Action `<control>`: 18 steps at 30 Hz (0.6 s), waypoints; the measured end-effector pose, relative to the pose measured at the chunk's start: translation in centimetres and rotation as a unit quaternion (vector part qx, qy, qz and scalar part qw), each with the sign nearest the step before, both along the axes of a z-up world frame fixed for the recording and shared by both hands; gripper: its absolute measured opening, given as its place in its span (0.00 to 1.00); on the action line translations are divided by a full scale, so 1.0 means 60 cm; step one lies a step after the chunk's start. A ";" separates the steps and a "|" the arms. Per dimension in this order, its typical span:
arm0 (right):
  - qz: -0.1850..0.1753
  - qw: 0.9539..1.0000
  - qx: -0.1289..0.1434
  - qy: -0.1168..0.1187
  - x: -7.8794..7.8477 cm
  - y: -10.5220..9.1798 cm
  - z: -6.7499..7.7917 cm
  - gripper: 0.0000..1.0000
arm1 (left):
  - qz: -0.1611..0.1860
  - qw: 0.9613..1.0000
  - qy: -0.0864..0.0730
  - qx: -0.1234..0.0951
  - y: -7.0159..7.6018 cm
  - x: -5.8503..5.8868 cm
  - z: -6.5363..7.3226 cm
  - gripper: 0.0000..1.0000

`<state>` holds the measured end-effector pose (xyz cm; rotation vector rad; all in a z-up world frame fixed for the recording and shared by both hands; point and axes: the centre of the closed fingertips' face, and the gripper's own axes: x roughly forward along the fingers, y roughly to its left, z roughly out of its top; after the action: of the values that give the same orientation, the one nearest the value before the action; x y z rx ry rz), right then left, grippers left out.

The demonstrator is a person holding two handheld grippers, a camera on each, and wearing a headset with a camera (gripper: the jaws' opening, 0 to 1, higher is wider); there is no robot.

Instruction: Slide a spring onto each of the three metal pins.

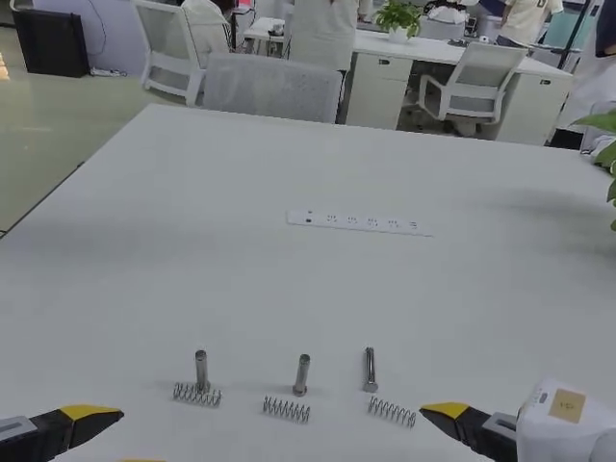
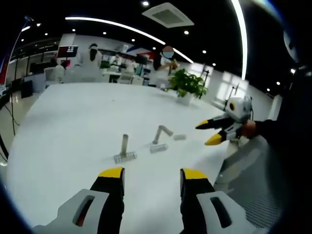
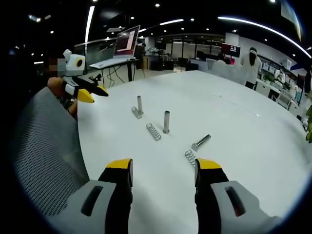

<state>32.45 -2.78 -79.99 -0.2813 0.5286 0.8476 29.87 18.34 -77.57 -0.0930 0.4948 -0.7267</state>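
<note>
Springs (image 1: 287, 409) beside upright pins (image 1: 301, 373), ahead of left tongs (image 2: 152, 173) and right tongs (image 3: 163, 164), both spread wide, empty

Left gripper (image 2: 153, 173) over white tabletop (image 2: 68, 126), fingers (image 2: 111, 173) apart, nothing between. Ahead: upright pin (image 2: 125, 144), spring (image 2: 125, 157) just beside its base. Right gripper (image 2: 205, 133) at right, fingers parted.

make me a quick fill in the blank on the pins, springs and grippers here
1. The number of metal pins standing on the table is ___.
2. The springs lie on the table, so the number already on a pin is ___.
3. The left gripper and right gripper both have their jaws ___.
Missing words: three; zero; open.
</note>
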 end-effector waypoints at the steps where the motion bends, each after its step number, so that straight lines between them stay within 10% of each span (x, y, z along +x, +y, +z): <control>1: 0.000 1.000 0.000 0.000 0.000 0.000 0.000 0.49 | 0.000 1.000 0.000 0.000 -0.001 0.000 0.000 0.40; 18: 0.006 1.000 0.002 0.010 -0.002 0.004 -0.008 0.49 | -0.006 1.000 0.012 0.003 -0.002 -0.002 -0.011 0.39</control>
<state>32.33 -2.56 -80.49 -0.2721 0.5450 0.8639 29.77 18.23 -78.21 -0.0923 0.5204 -0.7358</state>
